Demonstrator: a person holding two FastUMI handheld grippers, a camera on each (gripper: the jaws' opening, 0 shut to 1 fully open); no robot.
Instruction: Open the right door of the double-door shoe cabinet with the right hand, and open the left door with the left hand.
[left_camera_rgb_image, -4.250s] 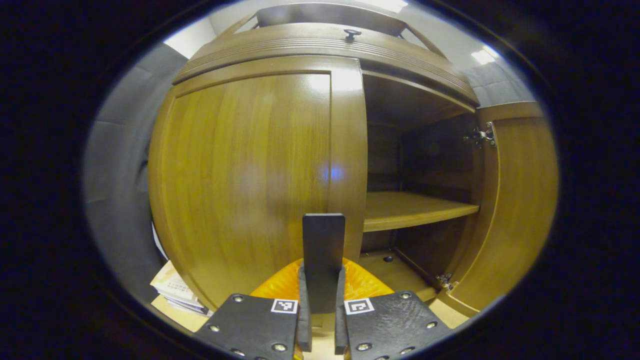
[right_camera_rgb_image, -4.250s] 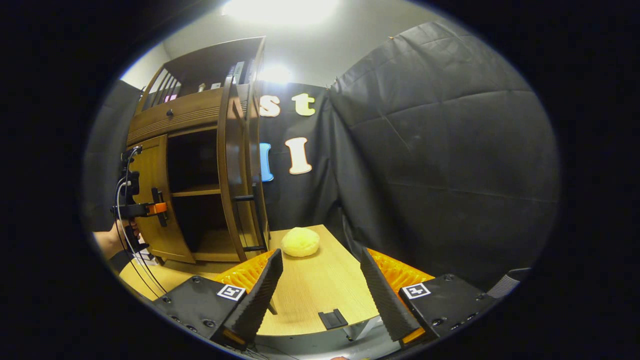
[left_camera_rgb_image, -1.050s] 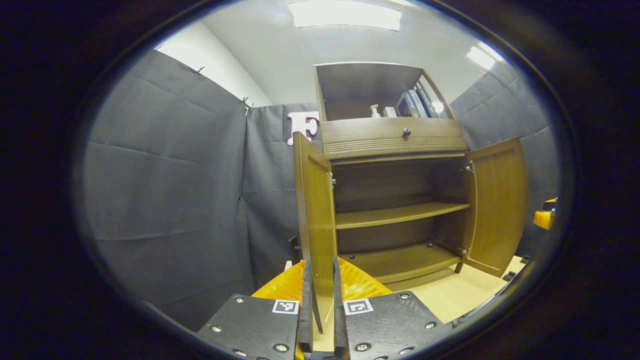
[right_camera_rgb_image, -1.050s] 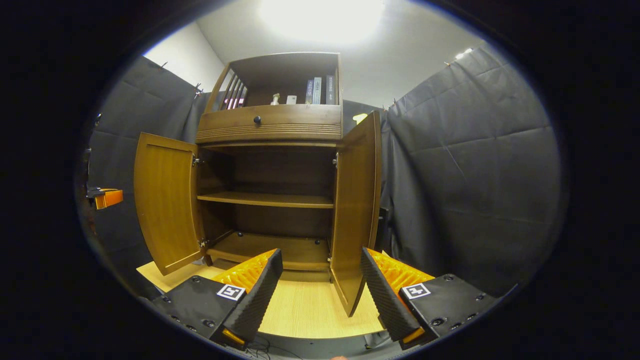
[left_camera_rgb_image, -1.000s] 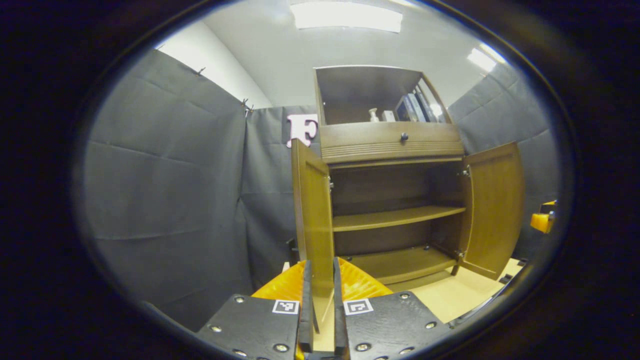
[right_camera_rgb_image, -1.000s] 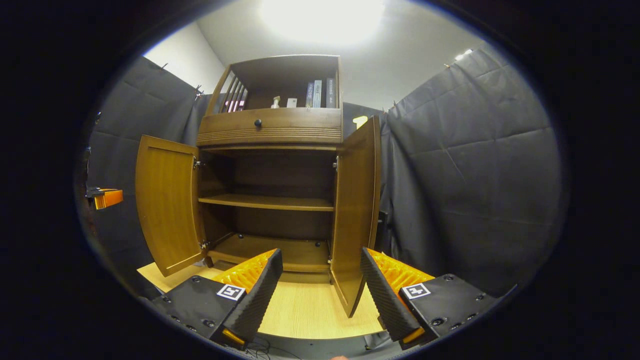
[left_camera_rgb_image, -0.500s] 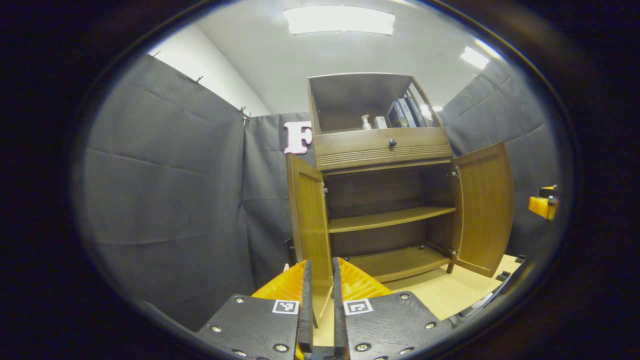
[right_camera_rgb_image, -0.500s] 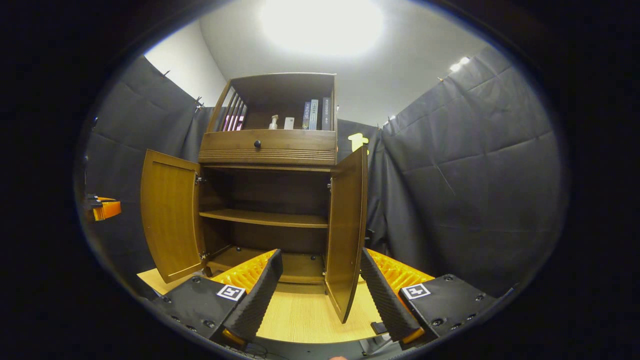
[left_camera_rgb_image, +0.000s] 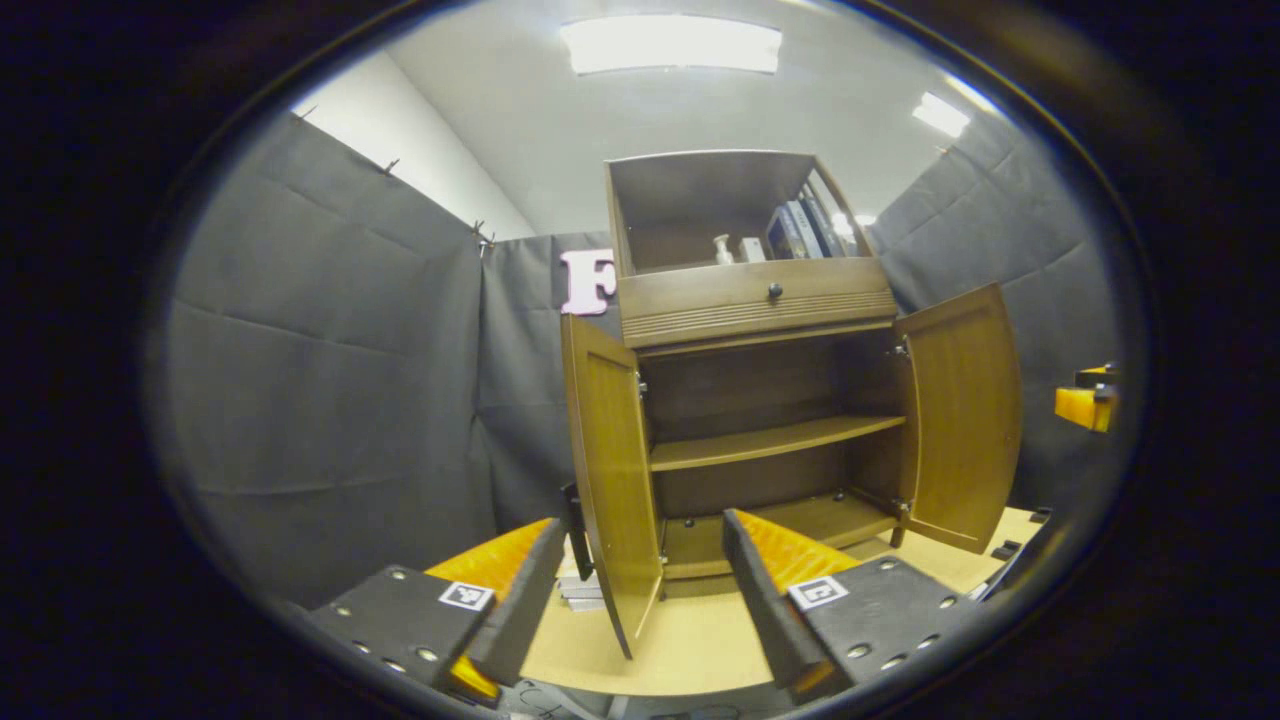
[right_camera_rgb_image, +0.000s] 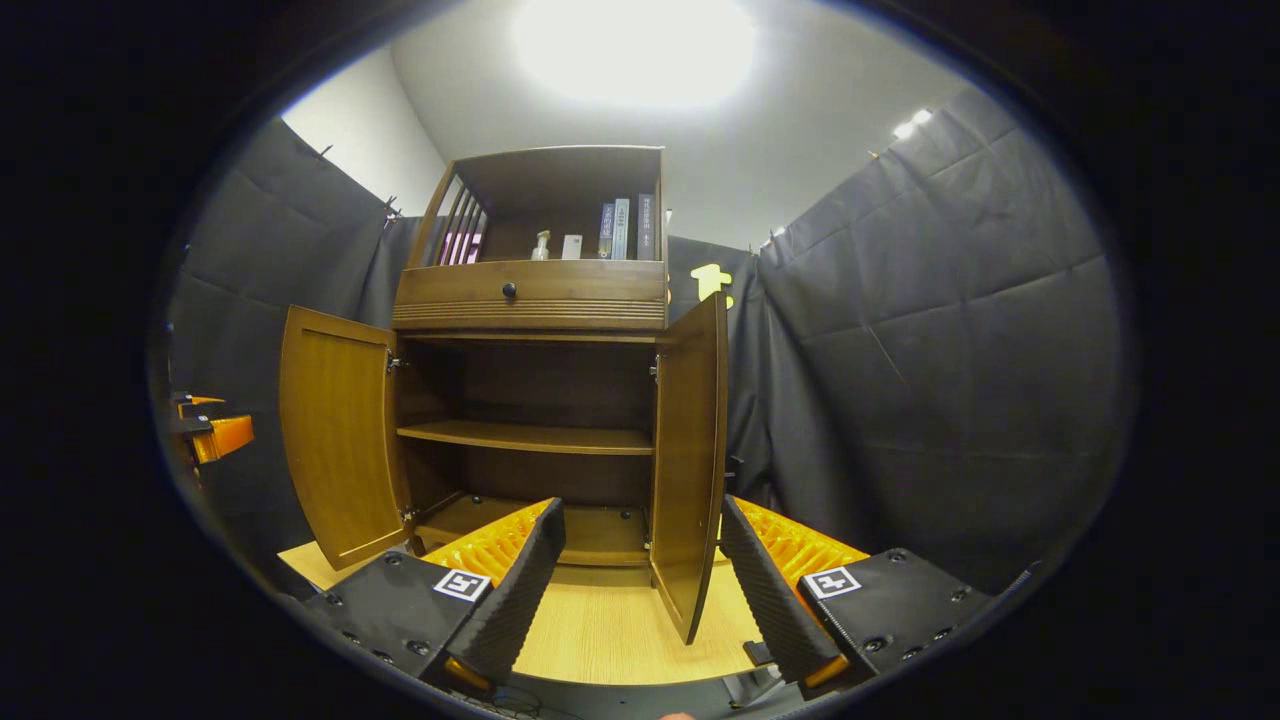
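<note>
The wooden shoe cabinet (left_camera_rgb_image: 750, 305) stands with both doors swung out. In the left gripper view the left door (left_camera_rgb_image: 610, 470) is seen almost edge-on, and its lower corner hangs in the wide gap of my left gripper (left_camera_rgb_image: 640, 600). That gripper is open and touches nothing. The right door (left_camera_rgb_image: 960, 420) stands wide open. In the right gripper view the cabinet (right_camera_rgb_image: 530, 300) shows its left door (right_camera_rgb_image: 335, 435) and right door (right_camera_rgb_image: 690, 460) open. My right gripper (right_camera_rgb_image: 640, 580) is open and empty, just short of the right door's lower edge.
Inside are a bare middle shelf (right_camera_rgb_image: 530, 436) and a bottom board. A drawer with a dark knob (right_camera_rgb_image: 509, 290) sits above the doors, with books and a small bottle on top. The cabinet rests on a light wooden table (right_camera_rgb_image: 600, 620). Black cloth walls close in on both sides.
My left gripper has opened and let go of the left door's edge, which it pinched half a second ago. That door was closed 4.2 s ago. Both grippers have backed off a little.
</note>
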